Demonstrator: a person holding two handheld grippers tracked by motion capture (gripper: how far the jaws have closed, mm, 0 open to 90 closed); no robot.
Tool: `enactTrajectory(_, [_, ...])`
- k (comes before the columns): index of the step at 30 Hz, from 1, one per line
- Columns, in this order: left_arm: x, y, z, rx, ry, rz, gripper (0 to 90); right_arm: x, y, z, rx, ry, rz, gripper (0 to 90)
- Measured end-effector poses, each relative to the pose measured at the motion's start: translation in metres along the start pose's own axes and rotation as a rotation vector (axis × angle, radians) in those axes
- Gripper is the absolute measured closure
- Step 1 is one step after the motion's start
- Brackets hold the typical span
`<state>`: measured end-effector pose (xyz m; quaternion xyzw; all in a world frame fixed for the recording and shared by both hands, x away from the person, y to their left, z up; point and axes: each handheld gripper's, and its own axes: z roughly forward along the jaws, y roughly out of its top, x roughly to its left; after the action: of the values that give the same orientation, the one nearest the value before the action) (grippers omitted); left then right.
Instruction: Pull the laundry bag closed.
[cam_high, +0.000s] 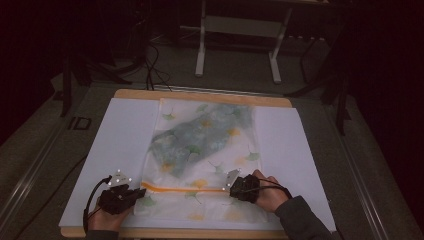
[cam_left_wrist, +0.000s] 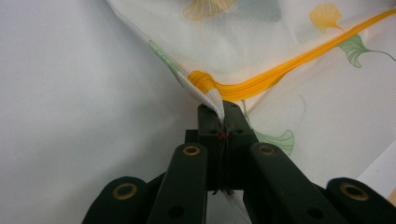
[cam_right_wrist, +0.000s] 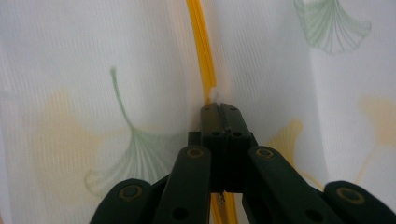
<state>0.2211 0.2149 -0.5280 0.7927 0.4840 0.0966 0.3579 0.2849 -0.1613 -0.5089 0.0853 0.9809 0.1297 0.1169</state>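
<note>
A white-covered worktop (cam_high: 120, 145) carries a flat mesh bag (cam_high: 200, 170) with a dark garment (cam_high: 200, 135) inside, lying at centre. Its orange zip (cam_high: 182, 188) runs across the near end, apparently closed along nearly its whole length. The left hand-held gripper (cam_left_wrist: 223, 112) pinches the bag's corner by the zip end; the right hand-held gripper (cam_right_wrist: 223, 111) is pressed together on what seems the slider.

high view: I look forward and down, far, over counter (cam_high: 125, 130) | claw views: close, along jaws | all share mesh bag (cam_high: 205, 150) — orange zipper (cam_left_wrist: 280, 70)
</note>
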Motion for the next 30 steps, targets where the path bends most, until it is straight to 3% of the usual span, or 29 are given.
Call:
enactTrajectory(13, [0.0,0.0,0.0,0.0,0.0,0.0,88.5,0.0,-0.021,-0.006,0.011,-0.019,0.027,90.0])
enactTrajectory(30, [0.001,-0.002,0.001,0.008,-0.008,-0.008,88.5,-0.001,-0.065,-0.025,0.026,-0.065,0.092,90.0])
